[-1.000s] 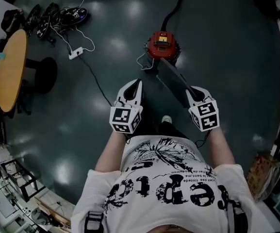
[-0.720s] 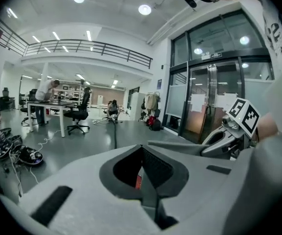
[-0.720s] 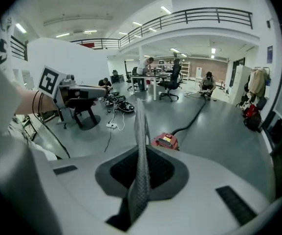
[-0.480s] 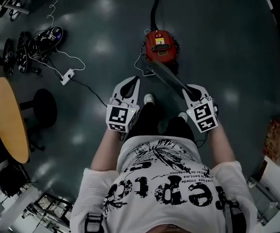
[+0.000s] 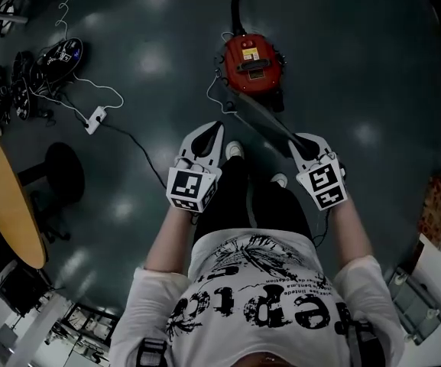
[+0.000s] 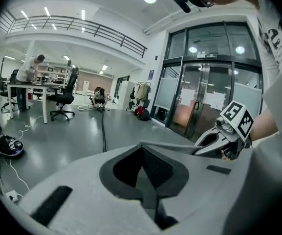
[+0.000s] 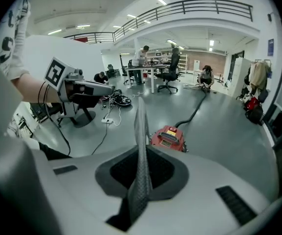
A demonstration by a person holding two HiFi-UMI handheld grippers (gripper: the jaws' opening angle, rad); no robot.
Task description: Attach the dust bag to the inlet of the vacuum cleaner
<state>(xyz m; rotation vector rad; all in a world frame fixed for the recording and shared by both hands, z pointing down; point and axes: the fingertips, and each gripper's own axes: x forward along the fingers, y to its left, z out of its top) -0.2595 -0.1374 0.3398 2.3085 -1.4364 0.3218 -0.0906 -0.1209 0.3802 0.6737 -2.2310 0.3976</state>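
Though side by side: left gripper (image 5: 215,130), jaws together — right gripper (image 5: 296,141), jaws tight on dust bag (image 5: 262,118)

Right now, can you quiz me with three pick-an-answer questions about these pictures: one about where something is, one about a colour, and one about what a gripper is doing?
1. Where is the vacuum cleaner?
A. on a shelf
B. on the floor
C. in a box

2. What colour is its body?
A. red
B. yellow
C. blue

3. What are the right gripper jaws doing?
A. standing wide open
B. pinching a cup
C. pinching the dust bag

Answers:
1 B, it sits on the dark floor ahead of the grippers.
2 A, its top is plainly red.
3 C, the right gripper view shows the grey bag clamped between the jaws.
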